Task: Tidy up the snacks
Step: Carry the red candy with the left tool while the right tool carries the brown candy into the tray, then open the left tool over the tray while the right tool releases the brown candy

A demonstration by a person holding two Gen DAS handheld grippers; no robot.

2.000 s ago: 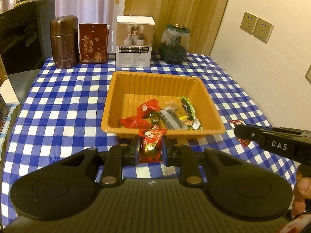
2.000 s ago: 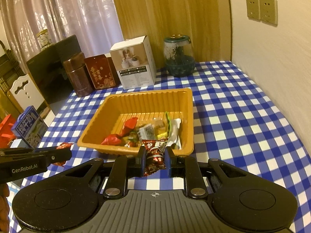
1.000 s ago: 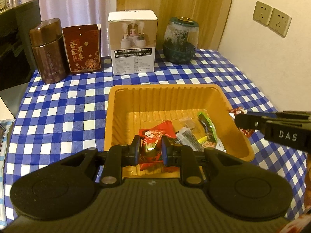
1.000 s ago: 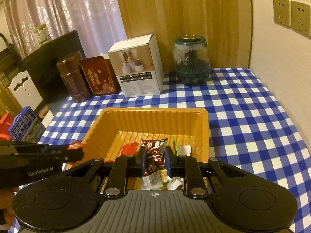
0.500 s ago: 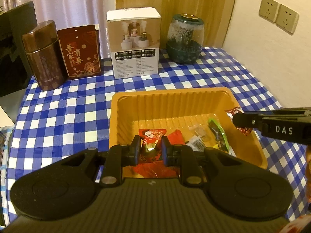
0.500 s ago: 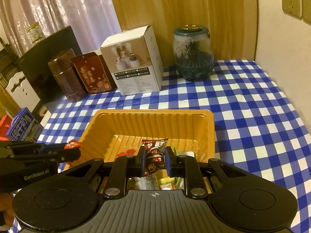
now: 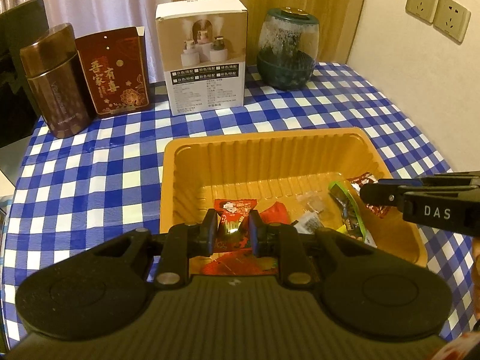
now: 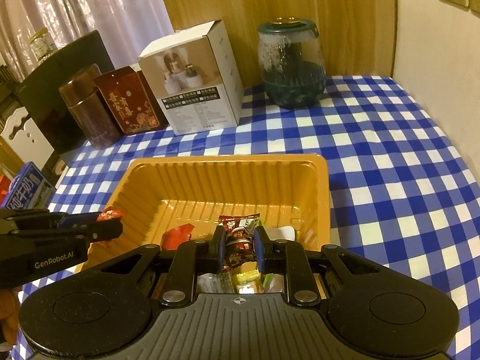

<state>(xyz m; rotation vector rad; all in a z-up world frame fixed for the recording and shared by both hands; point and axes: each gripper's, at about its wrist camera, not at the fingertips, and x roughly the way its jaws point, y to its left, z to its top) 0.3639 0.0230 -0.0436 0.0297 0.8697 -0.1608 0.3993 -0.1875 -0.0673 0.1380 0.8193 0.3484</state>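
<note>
My left tool (image 7: 231,230), tilted downward at lower centre of its view, grips a red foil-wrapped candy (image 7: 233,222) over the near left part of the orange ribbed plastic tray (image 7: 270,153). My right tool (image 8: 239,247), likewise angled down, clamps a dark brown-and-red snack packet (image 8: 238,240) above the tray's near right part. Loose wrapped snacks (image 7: 345,210) lie inside. Behind, on the blue-checked surface (image 8: 390,165), stand a white carton (image 7: 204,60) and green-lidded glass jar (image 7: 286,51).
</note>
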